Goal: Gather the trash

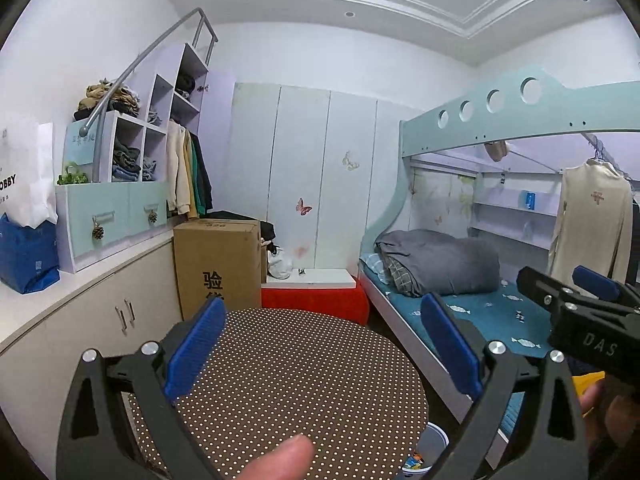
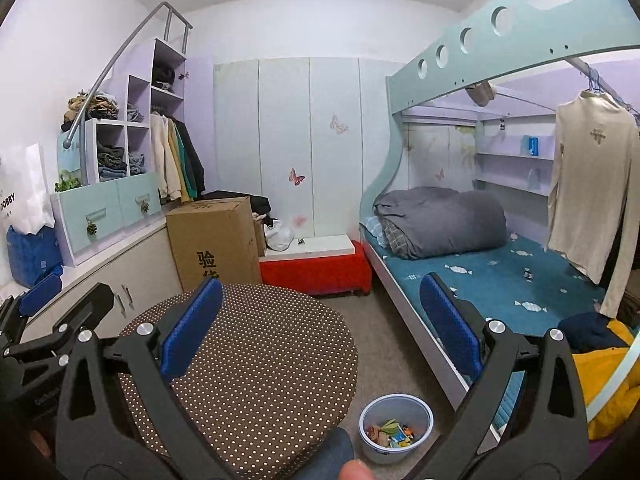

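A small grey trash bin (image 2: 396,428) stands on the floor beside the round table and holds several colourful wrappers (image 2: 392,432). Its rim also shows in the left wrist view (image 1: 430,446), partly hidden by the table. My left gripper (image 1: 324,348) is open and empty above the brown dotted round table (image 1: 292,380). My right gripper (image 2: 320,332) is open and empty above the same table (image 2: 260,360). The right gripper also shows at the right edge of the left wrist view (image 1: 576,292). I see no loose trash on the table.
A cardboard box (image 2: 214,240) and a red bench (image 2: 316,268) stand behind the table. A bunk bed (image 2: 480,264) with a grey rolled duvet lies right. White cabinets (image 1: 100,320) run along the left wall. A yellow garment (image 2: 608,376) lies near the bed.
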